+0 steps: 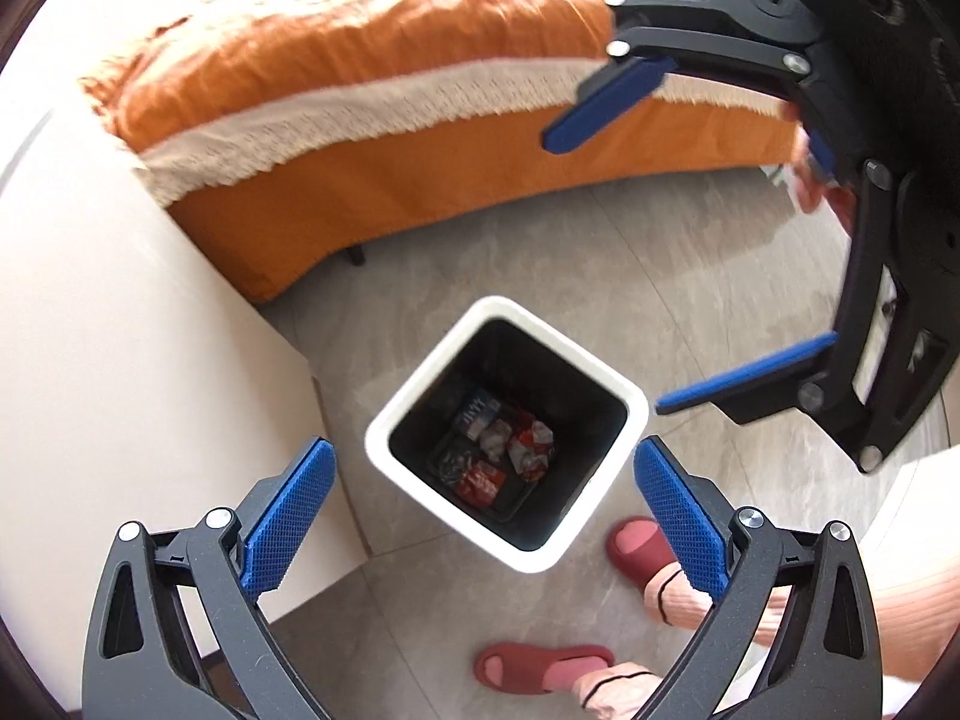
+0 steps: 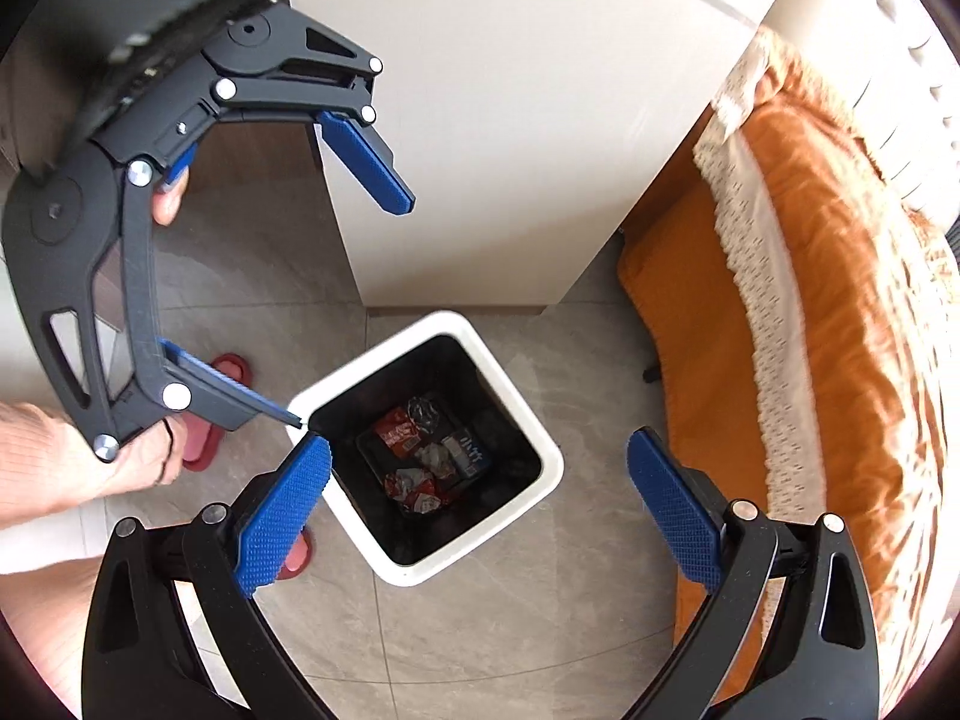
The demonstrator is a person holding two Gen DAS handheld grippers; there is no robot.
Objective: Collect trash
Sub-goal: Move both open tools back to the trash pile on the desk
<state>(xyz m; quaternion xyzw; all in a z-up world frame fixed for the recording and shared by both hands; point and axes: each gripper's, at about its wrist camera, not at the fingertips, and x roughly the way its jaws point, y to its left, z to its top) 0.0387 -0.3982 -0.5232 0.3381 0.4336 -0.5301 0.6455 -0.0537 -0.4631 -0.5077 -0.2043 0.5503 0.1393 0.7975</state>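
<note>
Both the left gripper [image 1: 483, 474] and right gripper [image 2: 480, 468] are released, empty, above a white bin [image 1: 618, 387] of crumpled wrappers [image 1: 528, 447] at frame centre on grey tile floor [image 1: 690, 276]; orange bed [image 1: 372, 54] upper frame.

Orange bedspread [image 1: 372, 54] with cream fringe trim [image 1: 360, 114] on the bed, white cabinet [image 2: 498, 138] beside it, grey tile floor [image 1: 660, 276], two red slippers [image 1: 543, 666] on feet.

Black hand-held gripper [image 1: 483, 507] frames, blue textured pads, silver screws; red slippers [image 1: 543, 666]
</note>
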